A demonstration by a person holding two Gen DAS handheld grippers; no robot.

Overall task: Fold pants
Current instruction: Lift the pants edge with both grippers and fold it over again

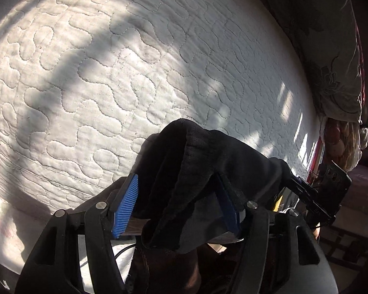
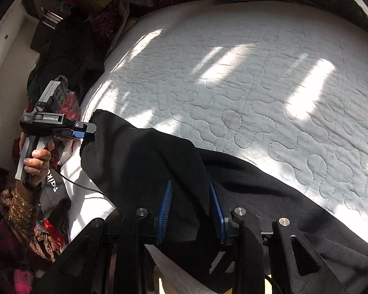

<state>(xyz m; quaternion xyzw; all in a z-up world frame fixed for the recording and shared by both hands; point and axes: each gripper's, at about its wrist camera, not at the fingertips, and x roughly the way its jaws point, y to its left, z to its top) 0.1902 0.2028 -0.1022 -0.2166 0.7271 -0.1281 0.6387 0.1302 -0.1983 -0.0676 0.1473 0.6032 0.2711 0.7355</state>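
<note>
Black pants (image 2: 139, 161) lie bunched along the near edge of a white quilted mattress (image 2: 257, 85). My right gripper (image 2: 190, 181) is open; a loose fold of the pants hangs between its blue pads (image 2: 164, 210). In the left wrist view the pants (image 1: 208, 152) rise in a hump between the fingers of my left gripper (image 1: 176, 175), which is open, with cloth draped over its right finger and the left pad (image 1: 125, 203) bare. From the right wrist view the left gripper (image 2: 89, 128) sits at the pants' left corner. The right gripper (image 1: 294, 180) shows at that hump's right end.
A person's hand (image 2: 36, 159) holds the left gripper's handle, with a cable (image 2: 81, 183) trailing from it. Dark clothes (image 2: 68, 49) are heaped off the mattress's far-left corner. A floral pillow (image 1: 326, 49) lies along one side of the mattress (image 1: 110, 73).
</note>
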